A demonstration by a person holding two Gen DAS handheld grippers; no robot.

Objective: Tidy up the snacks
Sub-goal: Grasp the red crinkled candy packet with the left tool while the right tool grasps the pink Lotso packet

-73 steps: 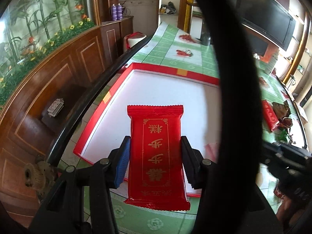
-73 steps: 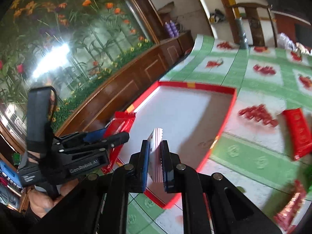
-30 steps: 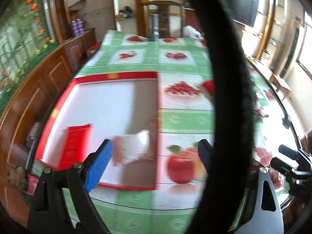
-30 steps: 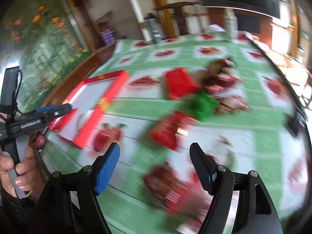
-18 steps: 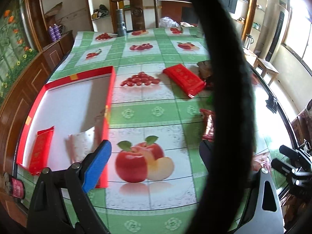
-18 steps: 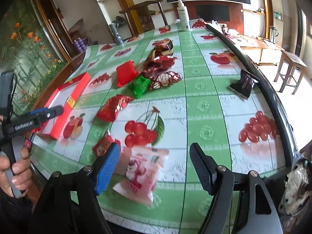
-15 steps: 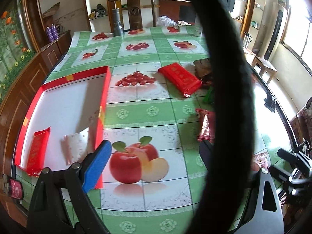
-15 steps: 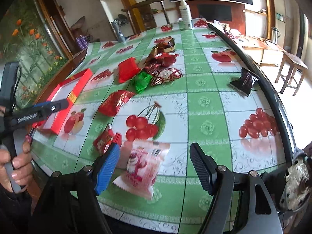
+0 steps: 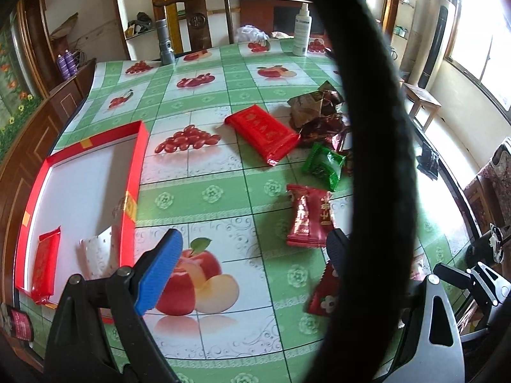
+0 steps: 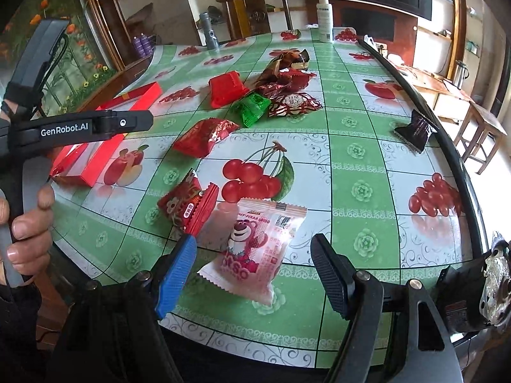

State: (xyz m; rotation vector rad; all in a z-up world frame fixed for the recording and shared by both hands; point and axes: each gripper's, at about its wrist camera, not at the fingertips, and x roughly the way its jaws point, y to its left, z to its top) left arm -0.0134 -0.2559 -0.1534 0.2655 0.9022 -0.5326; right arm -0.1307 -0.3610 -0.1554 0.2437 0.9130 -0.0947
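Observation:
My right gripper [image 10: 255, 265] is open, its jaws either side of a pink bear-print snack packet [image 10: 254, 249] lying near the table's front edge. A small red packet [image 10: 188, 204] lies just left of it. My left gripper [image 9: 252, 255] is open and empty above the tablecloth. The red tray [image 9: 134, 172] at the left holds a red packet [image 9: 44, 263] and a white packet [image 9: 97, 252]. Loose on the table are a dark red packet [image 9: 309, 215], a green packet [image 9: 324, 164], a flat red packet [image 9: 263, 132] and several brown foil snacks [image 9: 316, 110].
A black packet [image 10: 415, 131] lies near the table's right edge. A spray bottle [image 10: 324, 9] and a grey flashlight [image 10: 209, 33] stand at the far end, with a wooden chair [image 9: 198, 20] behind. A thick black cable [image 9: 373, 127] crosses the left wrist view.
Both grippers released their packets into the tray and opened. They then swung right, away from the tray; the right one has come down around the pink bear packet.

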